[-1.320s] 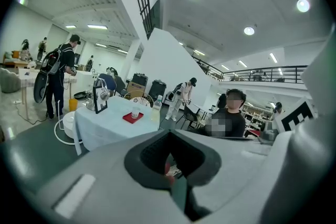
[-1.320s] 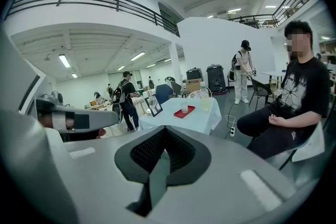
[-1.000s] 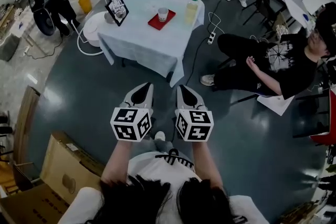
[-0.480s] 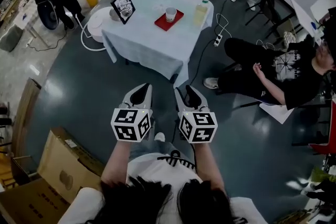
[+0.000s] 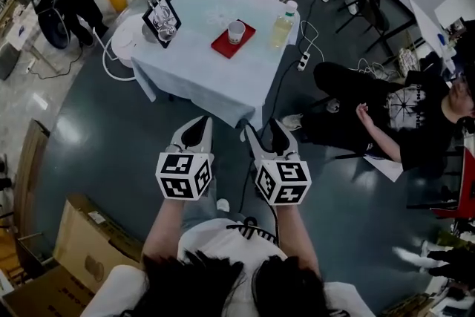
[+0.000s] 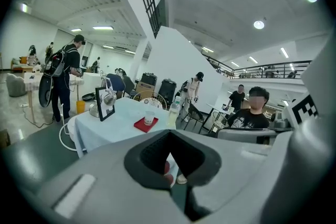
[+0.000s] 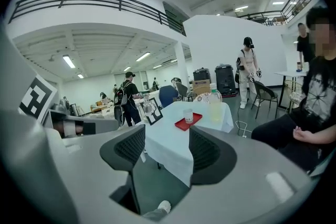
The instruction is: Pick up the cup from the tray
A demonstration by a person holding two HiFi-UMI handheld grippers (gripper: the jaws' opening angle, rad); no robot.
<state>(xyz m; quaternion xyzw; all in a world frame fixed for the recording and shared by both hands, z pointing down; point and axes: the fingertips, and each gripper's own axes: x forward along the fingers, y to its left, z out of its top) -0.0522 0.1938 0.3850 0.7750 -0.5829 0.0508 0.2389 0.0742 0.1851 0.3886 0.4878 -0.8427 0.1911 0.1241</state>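
A white cup (image 5: 236, 31) stands upright on a red tray (image 5: 226, 45) on a table with a pale blue cloth (image 5: 208, 67), far ahead of both grippers. The cup (image 6: 149, 117) and tray (image 6: 143, 125) show small in the left gripper view. The right gripper view frames the cup (image 7: 188, 116) and tray (image 7: 185, 123) between its jaws. My left gripper (image 5: 199, 124) is shut and empty, its tips (image 6: 169, 136) meeting. My right gripper (image 5: 262, 130) is open and empty (image 7: 167, 136). Both are held over the floor, well short of the table.
A yellowish bottle (image 5: 282, 24) stands right of the tray and a black picture frame (image 5: 161, 20) on the table's left. A person in black (image 5: 386, 96) sits at the right. A cable with a power strip (image 5: 300, 56) runs on the floor. Cardboard boxes (image 5: 82, 234) lie at lower left.
The table has shifted in the head view and sits slightly nearer. Both grippers stay side by side in front of me; the right gripper's jaws now show clearly parted.
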